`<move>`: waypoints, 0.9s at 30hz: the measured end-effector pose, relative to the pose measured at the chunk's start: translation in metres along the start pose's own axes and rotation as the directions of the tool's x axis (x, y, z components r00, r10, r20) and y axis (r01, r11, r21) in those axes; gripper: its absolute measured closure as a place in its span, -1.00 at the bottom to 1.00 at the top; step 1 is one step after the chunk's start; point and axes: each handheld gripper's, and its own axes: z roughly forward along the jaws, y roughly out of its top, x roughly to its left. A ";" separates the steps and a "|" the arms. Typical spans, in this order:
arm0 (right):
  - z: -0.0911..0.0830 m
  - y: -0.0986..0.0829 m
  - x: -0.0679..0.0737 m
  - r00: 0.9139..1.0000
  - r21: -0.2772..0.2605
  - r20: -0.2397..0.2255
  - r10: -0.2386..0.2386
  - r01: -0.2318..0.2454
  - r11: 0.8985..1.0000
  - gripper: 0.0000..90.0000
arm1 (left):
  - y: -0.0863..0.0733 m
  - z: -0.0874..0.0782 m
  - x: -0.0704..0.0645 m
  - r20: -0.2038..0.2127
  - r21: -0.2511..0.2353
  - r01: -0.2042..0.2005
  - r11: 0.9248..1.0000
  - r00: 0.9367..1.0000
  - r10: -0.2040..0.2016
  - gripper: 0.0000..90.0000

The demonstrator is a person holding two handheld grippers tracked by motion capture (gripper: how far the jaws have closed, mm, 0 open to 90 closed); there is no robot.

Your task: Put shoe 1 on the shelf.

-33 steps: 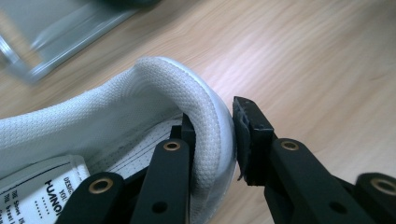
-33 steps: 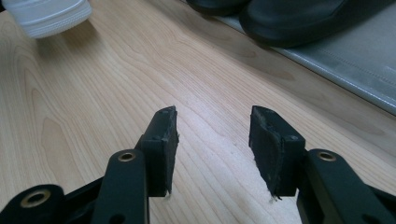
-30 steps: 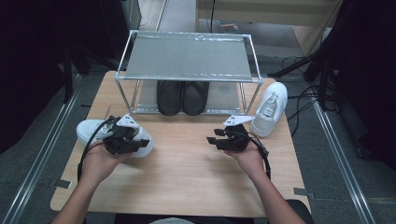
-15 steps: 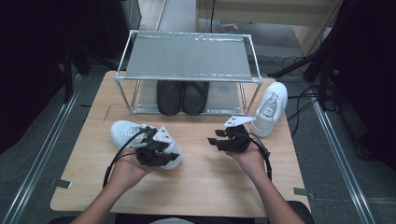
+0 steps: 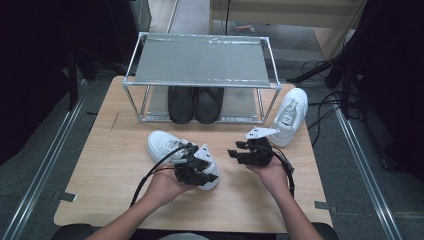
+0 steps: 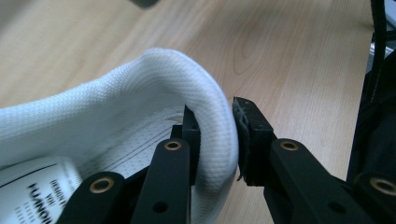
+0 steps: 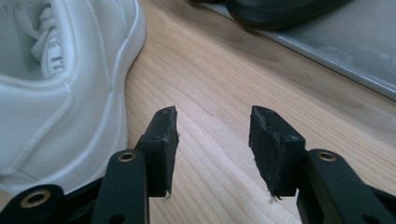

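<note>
**On the table: shoes and rack, sorting part-done**

At 7 o'clock of the wooden table [image 5: 100, 165], the left gripper [image 6: 215, 128] pinches the heel collar of a white sneaker [image 5: 167, 145], one jaw inside and one outside. At 12 o'clock, the metal rack [image 5: 200, 62]: top shelf bare, lower level holding a black pair [image 5: 195, 102]. At 5 o'clock, the right gripper [image 7: 212, 140], jaws spread over bare wood. At 2 o'clock, a second white sneaker [image 5: 290, 112] beside the rack. Judged: black pair stowed, both white sneakers outstanding.
</note>
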 end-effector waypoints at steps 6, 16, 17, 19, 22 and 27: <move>-0.005 -0.005 -0.001 1.000 -0.008 0.009 0.006 -0.006 1.000 0.18 | -0.001 0.011 0.006 0.041 0.001 0.018 1.000 0.999 -0.018 0.69; -0.008 -0.007 0.000 1.000 -0.014 0.002 0.021 -0.021 1.000 0.18 | -0.002 0.007 0.007 0.043 -0.001 -0.014 1.000 0.999 0.014 0.51; -0.008 -0.007 -0.001 1.000 -0.015 -0.001 0.022 -0.022 1.000 0.18 | -0.003 0.004 0.009 0.047 -0.015 -0.003 1.000 0.999 0.004 0.47; -0.007 -0.007 0.000 1.000 -0.011 -0.005 0.022 -0.023 1.000 0.18 | -0.003 -0.002 0.013 0.066 -0.027 0.025 0.999 0.998 -0.023 0.38; -0.006 -0.006 0.000 1.000 -0.008 -0.008 0.019 -0.020 1.000 0.18 | -0.005 -0.012 0.015 0.055 -0.039 0.030 0.999 0.998 -0.028 0.31; -0.005 -0.005 0.001 1.000 -0.010 -0.013 0.014 -0.015 1.000 0.18 | -0.010 -0.032 0.020 0.052 -0.065 0.048 0.997 0.998 -0.045 0.21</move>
